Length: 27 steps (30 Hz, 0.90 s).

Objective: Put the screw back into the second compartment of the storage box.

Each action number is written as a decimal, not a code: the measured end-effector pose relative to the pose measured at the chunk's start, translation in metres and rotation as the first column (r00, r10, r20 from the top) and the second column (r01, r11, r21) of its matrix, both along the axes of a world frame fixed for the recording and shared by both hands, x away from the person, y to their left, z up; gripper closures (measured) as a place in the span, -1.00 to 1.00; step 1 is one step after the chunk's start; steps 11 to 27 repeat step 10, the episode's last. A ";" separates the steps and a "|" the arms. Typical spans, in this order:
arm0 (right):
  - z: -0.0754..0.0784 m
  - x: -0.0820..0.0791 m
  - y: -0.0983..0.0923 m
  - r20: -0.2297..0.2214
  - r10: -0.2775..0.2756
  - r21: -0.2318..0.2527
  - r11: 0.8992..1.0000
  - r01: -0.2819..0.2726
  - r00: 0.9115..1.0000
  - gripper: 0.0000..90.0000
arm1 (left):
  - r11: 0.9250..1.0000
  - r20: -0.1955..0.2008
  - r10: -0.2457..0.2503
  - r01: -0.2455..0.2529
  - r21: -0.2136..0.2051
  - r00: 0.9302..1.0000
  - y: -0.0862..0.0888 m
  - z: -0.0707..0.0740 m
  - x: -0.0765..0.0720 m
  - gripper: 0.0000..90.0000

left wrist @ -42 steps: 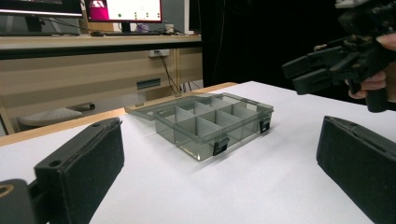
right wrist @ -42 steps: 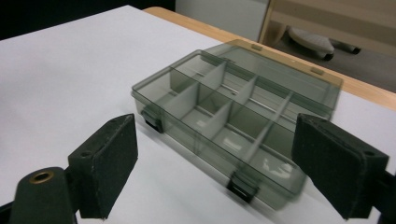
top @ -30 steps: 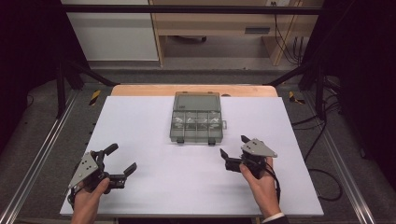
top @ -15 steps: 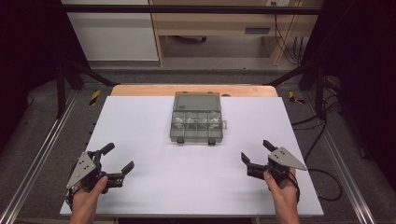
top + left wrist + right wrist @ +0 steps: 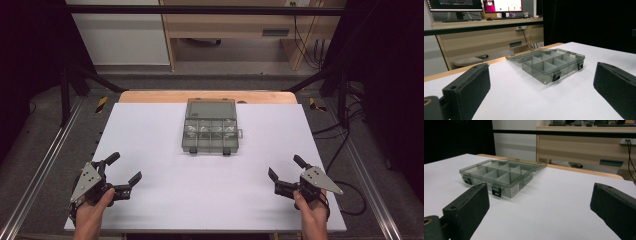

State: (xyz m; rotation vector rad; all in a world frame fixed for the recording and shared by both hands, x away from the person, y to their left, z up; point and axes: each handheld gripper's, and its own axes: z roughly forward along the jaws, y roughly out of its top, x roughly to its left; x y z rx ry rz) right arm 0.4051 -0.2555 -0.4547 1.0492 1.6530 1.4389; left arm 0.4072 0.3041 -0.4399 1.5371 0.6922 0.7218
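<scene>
A smoky clear compartment box (image 5: 210,127) lies in the far middle of the white table (image 5: 200,195), its lid folded back flat behind it. My left gripper (image 5: 126,166) rests near the front left corner, open, with nothing between its jaws. In the left gripper view the box (image 5: 551,65) lies ahead between the two black pads (image 5: 471,87). My right gripper (image 5: 284,166) sits near the front right corner. Its jaws have just been opening and hold nothing. The right gripper view has the box (image 5: 499,176) ahead to the left, its latches facing me.
Metal frame rails (image 5: 40,170) run along both sides of the table. A black cable (image 5: 350,195) trails off the right edge. A wooden desk (image 5: 235,30) stands beyond the far edge, with monitors (image 5: 502,5) on it.
My right gripper has moved right and back toward the front edge, away from the box. The left gripper has stayed where it was.
</scene>
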 end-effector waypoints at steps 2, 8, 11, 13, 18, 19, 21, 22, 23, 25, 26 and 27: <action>-0.002 -0.001 -0.001 0.009 0.002 0.003 1.000 -0.002 1.000 -0.94 | 1.000 0.000 0.003 -0.003 -0.002 1.000 0.001 0.000 0.001 -0.98; -0.008 -0.004 -0.004 0.036 0.016 -0.012 1.000 -0.016 0.999 -0.94 | 1.000 0.004 0.014 -0.014 -0.008 1.000 0.003 0.001 0.000 -0.98; -0.008 -0.005 -0.004 0.047 0.021 -0.010 1.000 -0.021 0.999 -0.94 | 1.000 0.005 0.014 -0.014 -0.006 1.000 0.003 0.001 0.000 -0.98; -0.008 -0.005 -0.004 0.047 0.021 -0.010 1.000 -0.021 0.999 -0.94 | 1.000 0.005 0.014 -0.014 -0.006 1.000 0.003 0.001 0.000 -0.98; -0.008 -0.005 -0.004 0.047 0.021 -0.010 1.000 -0.021 0.999 -0.94 | 1.000 0.005 0.014 -0.014 -0.006 1.000 0.003 0.001 0.000 -0.98; -0.008 -0.005 -0.004 0.047 0.021 -0.010 1.000 -0.021 0.999 -0.94 | 1.000 0.005 0.014 -0.014 -0.006 1.000 0.003 0.001 0.000 -0.98; -0.008 -0.005 -0.004 0.047 0.021 -0.010 1.000 -0.021 0.999 -0.94 | 1.000 0.005 0.014 -0.014 -0.006 1.000 0.003 0.001 0.000 -0.98; -0.008 -0.005 -0.004 0.047 0.021 -0.010 1.000 -0.021 0.999 -0.94 | 1.000 0.005 0.014 -0.014 -0.006 1.000 0.003 0.001 0.000 -0.98; -0.008 -0.005 -0.004 0.047 0.021 -0.010 1.000 -0.021 0.999 -0.94 | 1.000 0.005 0.014 -0.014 -0.006 1.000 0.003 0.001 0.000 -0.98; -0.008 -0.005 -0.004 0.047 0.021 -0.010 1.000 -0.021 0.999 -0.94 | 1.000 0.005 0.014 -0.014 -0.006 1.000 0.003 0.001 0.000 -0.98; -0.008 -0.005 -0.004 0.047 0.021 -0.010 1.000 -0.021 0.999 -0.94 | 1.000 0.005 0.014 -0.014 -0.006 1.000 0.003 0.001 0.000 -0.98; -0.008 -0.005 -0.004 0.047 0.021 -0.010 1.000 -0.021 0.999 -0.94 | 1.000 0.005 0.014 -0.014 -0.006 1.000 0.003 0.001 0.000 -0.98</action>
